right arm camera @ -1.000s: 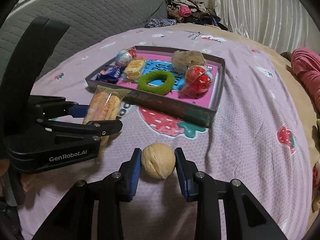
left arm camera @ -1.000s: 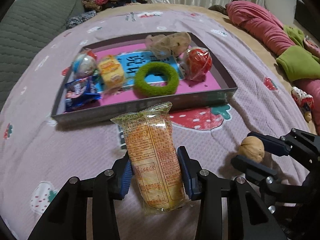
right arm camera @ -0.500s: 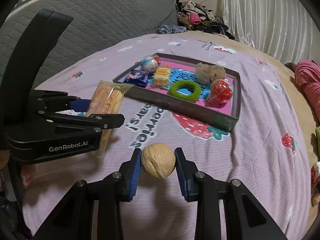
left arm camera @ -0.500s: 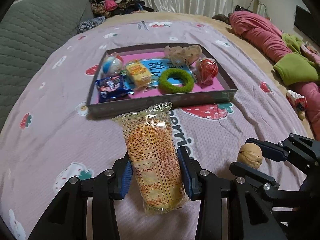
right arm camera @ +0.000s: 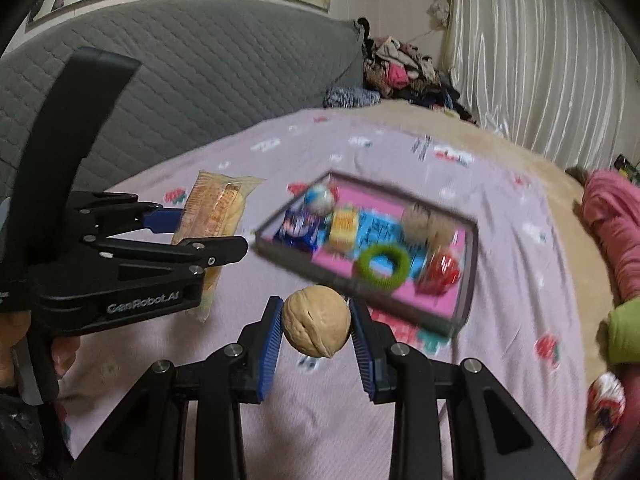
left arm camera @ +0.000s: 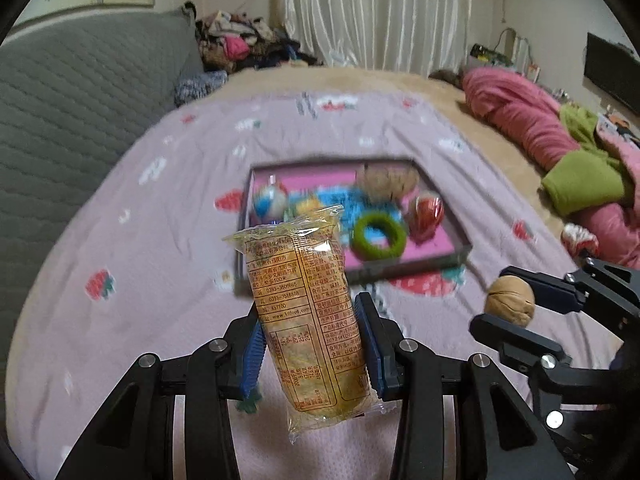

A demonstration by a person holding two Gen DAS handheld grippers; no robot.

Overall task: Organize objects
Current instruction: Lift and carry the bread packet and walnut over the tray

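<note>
My left gripper (left arm camera: 310,344) is shut on a clear-wrapped yellow snack pack (left arm camera: 304,308), held upright above the bed. My right gripper (right arm camera: 316,328) is shut on a walnut (right arm camera: 316,320), which also shows in the left wrist view (left arm camera: 511,300). Both hang well above and short of the grey tray (left arm camera: 460,256) with its pink floor. The tray (right arm camera: 468,280) holds a green ring (left arm camera: 378,236), a red wrapped ball (left arm camera: 426,212), a blue-white ball (left arm camera: 269,202), a yellow snack and a beige pouch (left arm camera: 386,178). The snack pack shows at left in the right wrist view (right arm camera: 216,216).
A lilac strawberry-print bedspread (left arm camera: 160,240) covers the bed. A grey quilted headboard (left arm camera: 72,92) stands at left. Pink and green bedding (left arm camera: 560,152) lies at right, a clothes pile (left arm camera: 240,44) at the back. A small wrapped toy (right arm camera: 604,396) lies at the right edge.
Both grippers have risen and drawn back from the tray, still holding the snack pack and the walnut. The tray now looks smaller and farther away.
</note>
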